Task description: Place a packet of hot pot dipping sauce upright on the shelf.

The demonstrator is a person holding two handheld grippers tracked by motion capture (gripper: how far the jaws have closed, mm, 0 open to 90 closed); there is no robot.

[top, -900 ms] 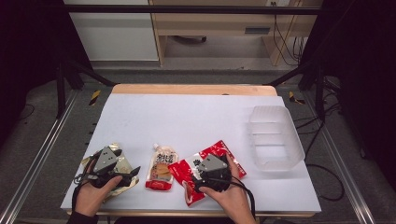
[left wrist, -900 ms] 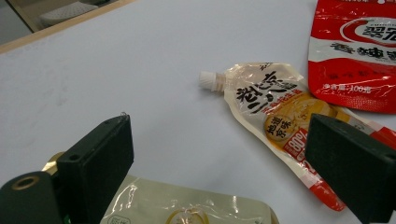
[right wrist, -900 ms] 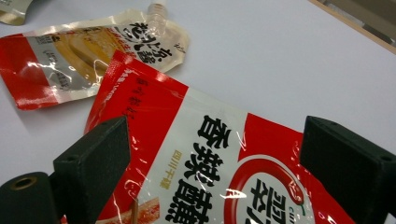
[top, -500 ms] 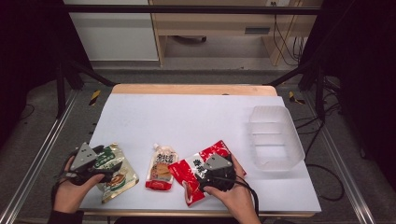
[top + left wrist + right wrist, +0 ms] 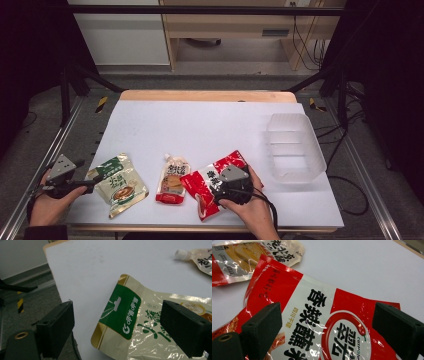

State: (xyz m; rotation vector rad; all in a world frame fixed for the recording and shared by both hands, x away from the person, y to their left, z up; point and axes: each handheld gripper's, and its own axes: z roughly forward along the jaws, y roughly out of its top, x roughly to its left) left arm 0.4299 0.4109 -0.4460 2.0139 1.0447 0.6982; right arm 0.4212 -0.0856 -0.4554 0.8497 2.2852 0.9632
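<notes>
red packet (image 5: 332, 322) between spread jaws, spouted pouch (image 5: 249, 255)

The left gripper (image 5: 80, 186) sits low at the near left corner in the high view, held in the person's left hand (image 5: 50, 205), with the forearm coming in from the bottom edge. Its jaws point to the right and stand wide apart, with nothing between the pads. The right gripper (image 5: 222, 187) lies near the front edge toward the middle, the right hand (image 5: 252, 212) wrapped round its body from below. Its jaws point away and leftward, also spread wide and gripping nothing.
</notes>
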